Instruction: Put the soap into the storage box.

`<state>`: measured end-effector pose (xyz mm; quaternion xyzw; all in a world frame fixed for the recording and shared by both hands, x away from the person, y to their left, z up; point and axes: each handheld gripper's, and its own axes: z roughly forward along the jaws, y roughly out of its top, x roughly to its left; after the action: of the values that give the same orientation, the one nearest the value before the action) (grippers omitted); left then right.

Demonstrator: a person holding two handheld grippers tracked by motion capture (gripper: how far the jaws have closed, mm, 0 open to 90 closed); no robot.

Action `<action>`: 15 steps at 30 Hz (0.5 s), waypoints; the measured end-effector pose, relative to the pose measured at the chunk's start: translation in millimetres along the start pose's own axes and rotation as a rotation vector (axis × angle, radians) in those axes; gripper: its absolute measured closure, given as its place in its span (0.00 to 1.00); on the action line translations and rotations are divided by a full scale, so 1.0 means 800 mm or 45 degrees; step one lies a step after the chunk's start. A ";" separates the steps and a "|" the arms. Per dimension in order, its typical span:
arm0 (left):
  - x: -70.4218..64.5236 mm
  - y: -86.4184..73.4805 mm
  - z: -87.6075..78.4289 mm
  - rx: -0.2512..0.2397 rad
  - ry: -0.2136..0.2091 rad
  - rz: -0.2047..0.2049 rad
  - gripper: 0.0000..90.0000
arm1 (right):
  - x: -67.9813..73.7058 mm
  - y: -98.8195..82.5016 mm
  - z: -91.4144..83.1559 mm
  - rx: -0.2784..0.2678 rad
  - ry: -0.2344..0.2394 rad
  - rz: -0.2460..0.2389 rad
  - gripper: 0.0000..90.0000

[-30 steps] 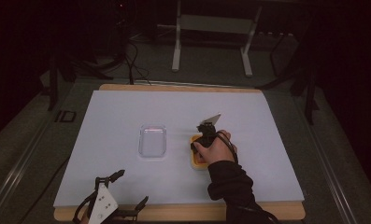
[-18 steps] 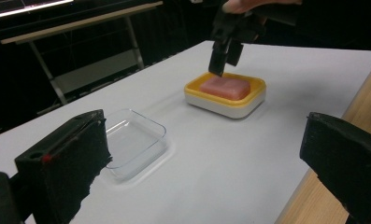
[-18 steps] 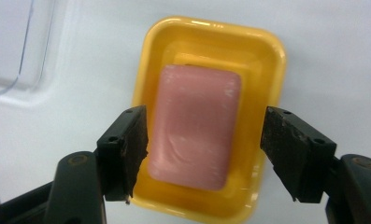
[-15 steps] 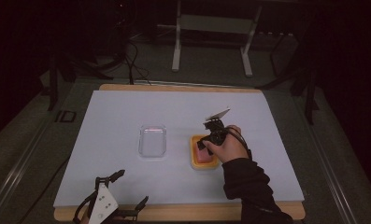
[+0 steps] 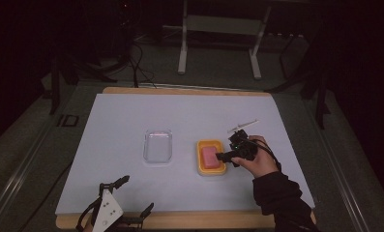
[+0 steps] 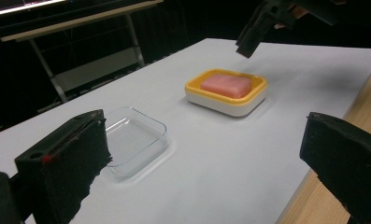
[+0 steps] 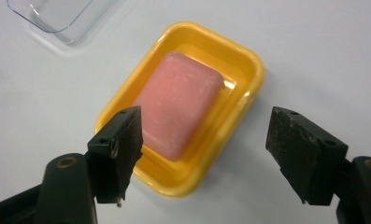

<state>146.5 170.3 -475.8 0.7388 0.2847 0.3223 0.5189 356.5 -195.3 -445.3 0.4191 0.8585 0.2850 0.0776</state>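
A pink soap bar [image 5: 209, 156] [image 7: 178, 109] [image 6: 226, 85] lies in a yellow soap dish [image 5: 211, 170] [image 7: 241, 65] [image 6: 220, 100] right of the table's middle. My right gripper [image 5: 222, 155] [image 7: 204, 121] hovers just right of the dish, a little above it, pointing at it. Its jaws have just been opening and stand open with nothing between them. The right gripper [image 6: 255, 32] also shows above the dish in the left gripper view. A clear plastic tray [image 5: 158, 145] [image 6: 131, 137] [image 7: 57, 14] lies left of the dish. My left gripper [image 5: 134, 195] [image 6: 204, 135] rests open at the table's front left edge.
A white sheet [image 5: 131, 116] covers the wooden table [image 5: 180, 90]. A metal stand [image 5: 218, 43] and cables [image 5: 136, 63] sit on the floor behind the table. The person's right hand and dark sleeve [image 5: 281, 198] come in from the bottom right.
The right gripper has drawn back to the right from over the yellow dish and risen a little, and its jaws have opened. Dish, soap, clear tray and left gripper stayed put.
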 end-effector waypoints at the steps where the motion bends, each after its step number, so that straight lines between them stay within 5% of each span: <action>1: 0.000 0.000 0.000 0.000 0.000 0.002 0.02 | -0.003 -0.005 -0.004 -0.021 -0.007 -0.014 0.30; 15: -0.001 0.000 0.001 0.006 0.000 0.003 0.02 | -0.039 -0.060 -0.038 -0.156 -0.068 -0.032 0.27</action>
<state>146.6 169.7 -476.2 0.7402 0.2847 0.3224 0.5168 333.0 -255.4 -450.4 0.4102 0.8424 0.3246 0.1296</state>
